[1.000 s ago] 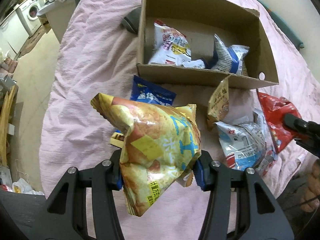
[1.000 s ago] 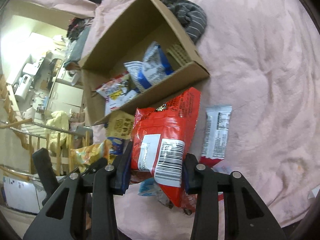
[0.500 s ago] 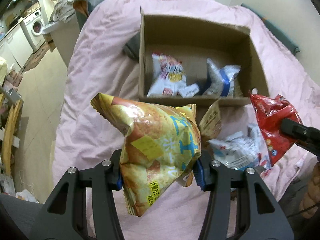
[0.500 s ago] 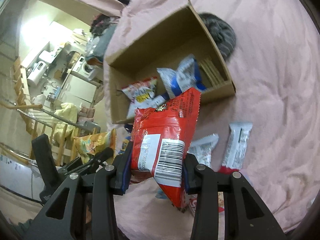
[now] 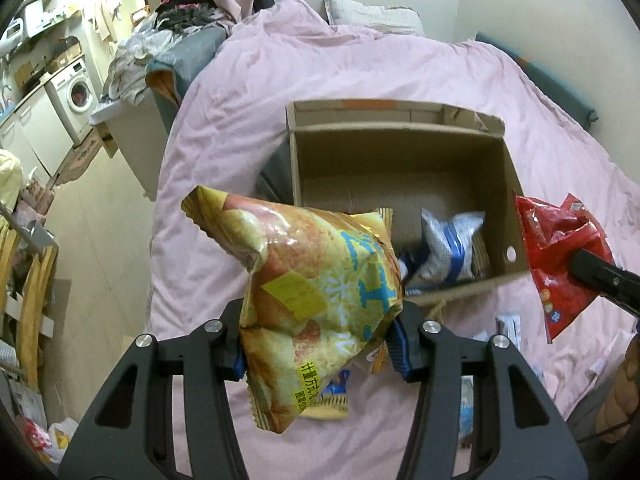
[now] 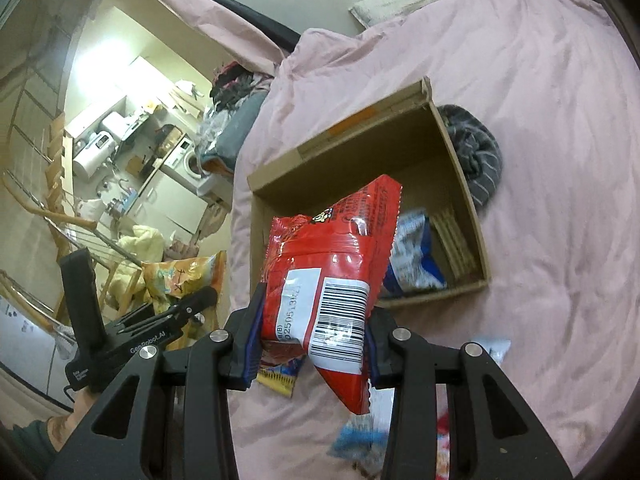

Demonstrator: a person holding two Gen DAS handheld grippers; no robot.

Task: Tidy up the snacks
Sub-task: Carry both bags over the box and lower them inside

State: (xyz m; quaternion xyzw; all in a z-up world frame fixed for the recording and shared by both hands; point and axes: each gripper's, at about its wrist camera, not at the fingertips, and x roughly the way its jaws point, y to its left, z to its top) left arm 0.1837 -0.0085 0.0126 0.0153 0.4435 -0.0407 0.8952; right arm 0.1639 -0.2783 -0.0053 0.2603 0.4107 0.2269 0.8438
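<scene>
While crinkled, glossy yellow bag [image 5: 320, 292] stays pillow-shaped.

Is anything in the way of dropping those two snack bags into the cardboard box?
Nothing visible blocks them. The yellow bag in the left gripper and the red bag in the right gripper hang above the open-topped cardboard box. A blue-and-white packet lies inside, with bare floor behind it.
</scene>
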